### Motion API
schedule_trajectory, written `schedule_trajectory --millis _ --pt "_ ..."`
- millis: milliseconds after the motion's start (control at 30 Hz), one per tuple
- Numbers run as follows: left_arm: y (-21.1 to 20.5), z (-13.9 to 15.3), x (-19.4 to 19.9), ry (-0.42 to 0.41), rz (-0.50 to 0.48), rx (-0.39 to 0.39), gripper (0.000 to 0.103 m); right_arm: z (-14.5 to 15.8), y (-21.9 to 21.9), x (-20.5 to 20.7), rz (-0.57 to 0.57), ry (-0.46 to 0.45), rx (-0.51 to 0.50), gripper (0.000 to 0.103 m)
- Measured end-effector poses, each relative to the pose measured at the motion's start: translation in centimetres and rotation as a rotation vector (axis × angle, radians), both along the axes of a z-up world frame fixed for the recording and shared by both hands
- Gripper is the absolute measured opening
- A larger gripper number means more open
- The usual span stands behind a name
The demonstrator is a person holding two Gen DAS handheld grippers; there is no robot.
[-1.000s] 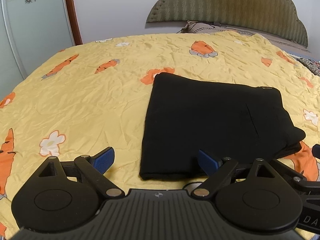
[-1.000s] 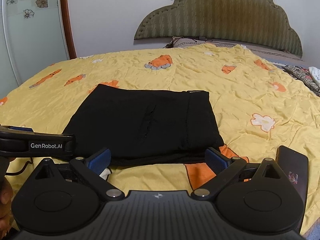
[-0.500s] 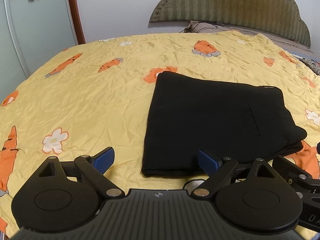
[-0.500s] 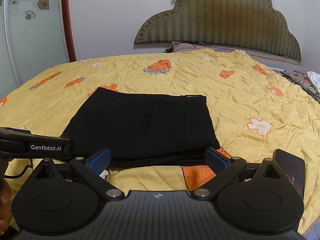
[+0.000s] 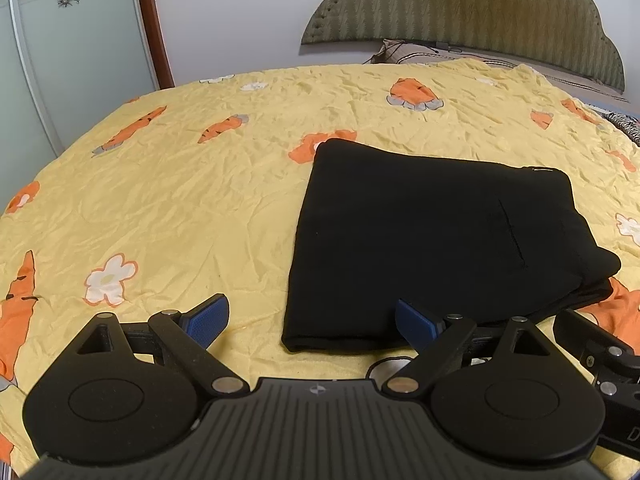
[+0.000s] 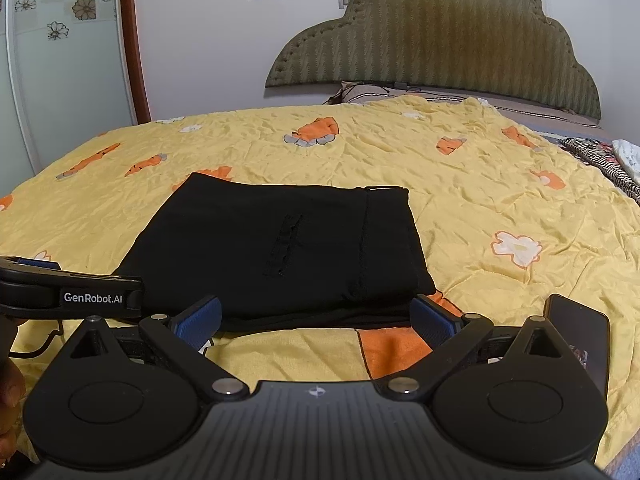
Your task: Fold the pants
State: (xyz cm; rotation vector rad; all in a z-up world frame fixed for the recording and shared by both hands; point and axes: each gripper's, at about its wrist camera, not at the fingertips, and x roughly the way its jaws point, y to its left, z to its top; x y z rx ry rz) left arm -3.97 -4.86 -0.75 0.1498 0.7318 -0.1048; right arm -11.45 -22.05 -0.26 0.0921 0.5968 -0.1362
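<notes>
The black pants (image 5: 432, 236) lie folded into a flat rectangle on the yellow carrot-print bedspread (image 5: 180, 200); they also show in the right wrist view (image 6: 280, 248). My left gripper (image 5: 312, 320) is open and empty, hovering just short of the pants' near left corner. My right gripper (image 6: 316, 316) is open and empty, just short of the pants' near edge. The left gripper's body (image 6: 72, 296) shows at the left of the right wrist view.
A dark phone (image 6: 576, 340) lies on the bedspread near the front right. A padded headboard (image 6: 432, 44) and pillow stand at the back. A glass wardrobe door (image 6: 60, 60) is at the left. Striped clothing (image 6: 600, 160) lies at the far right.
Both grippers have drawn back and risen slightly from the folded pants. The pants have not moved. Both stay open.
</notes>
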Motion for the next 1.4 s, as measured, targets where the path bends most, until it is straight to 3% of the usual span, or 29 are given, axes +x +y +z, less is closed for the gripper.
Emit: schedule_trajectory --millis 900,1233,1400 --pt "0.7 0.4 -0.6 -0.024 0.018 -0.005 0.093 -0.4 -0.1 -0.1 -0.010 -0.024 -0.030 0.101" --pt "0.4 0.2 -0.8 -0.020 0.007 0.012 0.093 -0.2 -1.3 -0.3 -0.010 -0.051 0.063 0.101" --pt "0.5 0.1 -0.8 -0.016 0.011 0.007 0.092 -0.1 -0.6 -0.4 0.006 -0.054 0.020 0.102"
